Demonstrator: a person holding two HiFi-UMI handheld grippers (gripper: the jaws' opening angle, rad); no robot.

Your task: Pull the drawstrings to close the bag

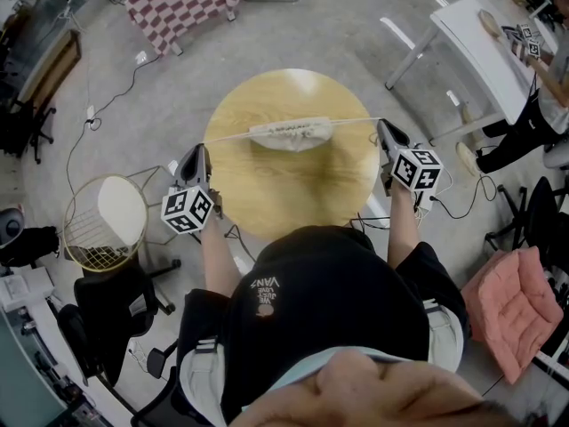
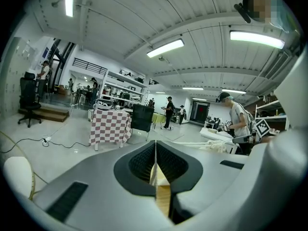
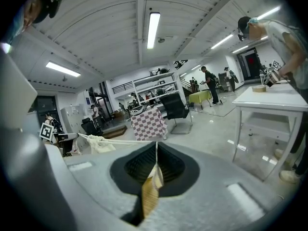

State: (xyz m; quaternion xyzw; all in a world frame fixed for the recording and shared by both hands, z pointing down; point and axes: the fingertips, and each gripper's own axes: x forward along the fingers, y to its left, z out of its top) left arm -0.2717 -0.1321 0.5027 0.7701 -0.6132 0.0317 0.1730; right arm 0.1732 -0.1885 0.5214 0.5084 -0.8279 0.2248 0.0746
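Note:
A white drawstring bag (image 1: 291, 134) lies bunched on the far half of the round wooden table (image 1: 293, 194). Its two drawstrings run taut to either side. My left gripper (image 1: 198, 153) is shut on the left drawstring (image 1: 231, 136) at the table's left edge. At the table's right edge, my right gripper (image 1: 383, 125) is shut on the right drawstring (image 1: 356, 121). In the left gripper view the closed jaws (image 2: 156, 146) pinch the cord (image 2: 190, 143), which leads to the bag (image 2: 217, 147). In the right gripper view the cord (image 3: 125, 141) runs from the closed jaws (image 3: 157, 148) to the bag (image 3: 98, 143).
A wire basket (image 1: 102, 225) stands on the floor to the left, beside a black office chair (image 1: 107, 314). A white table (image 1: 498, 52) is at the far right and a checkered table (image 1: 182, 3) at the back. A pink cushioned seat (image 1: 516, 305) is at the right.

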